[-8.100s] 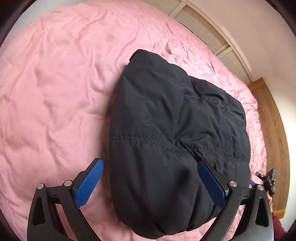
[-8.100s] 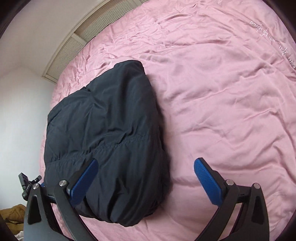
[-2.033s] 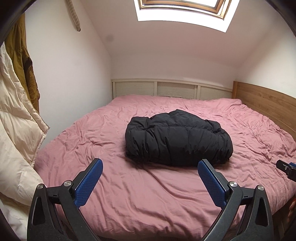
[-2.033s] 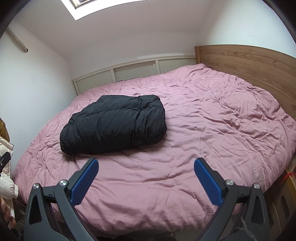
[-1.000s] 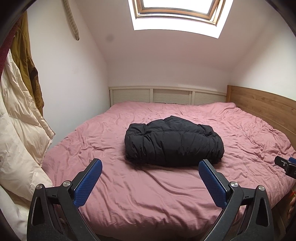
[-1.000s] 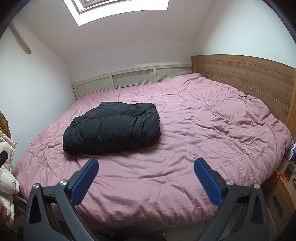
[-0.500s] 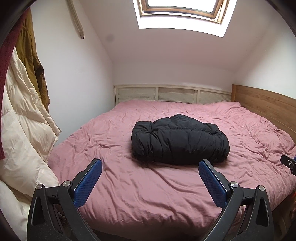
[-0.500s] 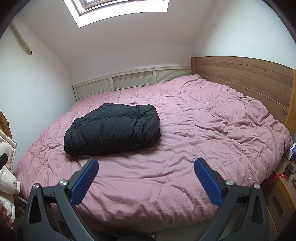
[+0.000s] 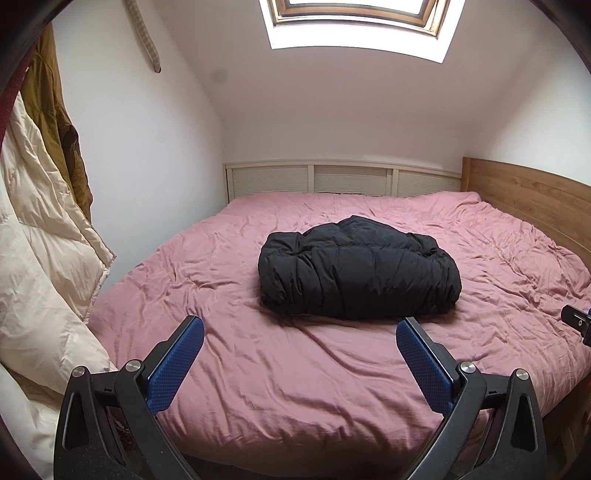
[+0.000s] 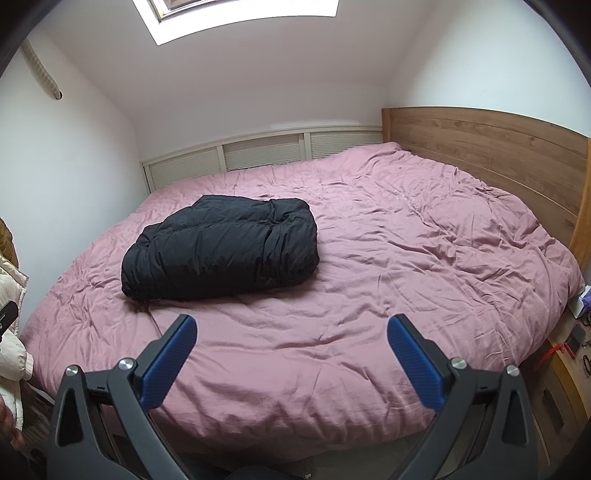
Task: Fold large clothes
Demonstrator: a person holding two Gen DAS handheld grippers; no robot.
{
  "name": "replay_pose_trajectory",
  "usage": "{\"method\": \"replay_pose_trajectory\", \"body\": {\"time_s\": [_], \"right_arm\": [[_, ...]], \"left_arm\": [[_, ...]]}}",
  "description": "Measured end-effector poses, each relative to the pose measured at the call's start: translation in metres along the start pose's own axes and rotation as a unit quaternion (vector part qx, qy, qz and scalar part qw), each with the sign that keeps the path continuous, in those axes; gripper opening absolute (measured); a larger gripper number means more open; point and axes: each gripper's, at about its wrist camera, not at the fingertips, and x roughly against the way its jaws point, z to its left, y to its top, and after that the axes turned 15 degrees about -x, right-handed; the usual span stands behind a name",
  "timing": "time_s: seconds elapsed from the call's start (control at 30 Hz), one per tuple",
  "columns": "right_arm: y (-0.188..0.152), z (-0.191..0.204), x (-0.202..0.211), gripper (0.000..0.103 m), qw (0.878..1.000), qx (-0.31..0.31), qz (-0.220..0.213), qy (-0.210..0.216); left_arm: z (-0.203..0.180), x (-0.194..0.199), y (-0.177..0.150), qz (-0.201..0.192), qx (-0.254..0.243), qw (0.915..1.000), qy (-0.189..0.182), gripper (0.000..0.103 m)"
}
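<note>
A black padded jacket (image 9: 358,273) (image 10: 221,251) lies folded into a thick bundle on the pink duvet (image 9: 295,369) (image 10: 406,266) of a wide bed. My left gripper (image 9: 300,328) hangs open over the foot of the bed, well short of the bundle, with nothing between its blue pads (image 9: 173,365). In the right wrist view my right gripper (image 10: 291,325) is open too and holds nothing, and the bundle sits ahead to its left. Part of the right gripper's body (image 9: 578,323) shows at the right edge of the left wrist view.
Cream and mustard coats (image 9: 40,258) hang at the left by the wall. A wooden headboard (image 10: 487,155) runs along the right side, louvred panels (image 9: 332,181) along the far side. A bedside shelf with small items (image 10: 576,332) stands at the right. A skylight (image 9: 358,22) is overhead.
Eight seconds ago both grippers hovered close over the bundle; they have since drawn back past the foot of the bed. Over the last second the views shift only slightly; the jacket has not moved.
</note>
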Motion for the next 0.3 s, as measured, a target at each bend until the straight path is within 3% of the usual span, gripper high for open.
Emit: {"method": "replay_pose_trajectory", "body": {"time_s": [0.3], "right_arm": [[-0.002, -0.012, -0.023, 0.103, 1.000, -0.006, 0.014, -0.009]], "left_arm": [[-0.002, -0.020, -0.001, 0.018, -0.001, 0.9998, -0.001, 0.102]]}}
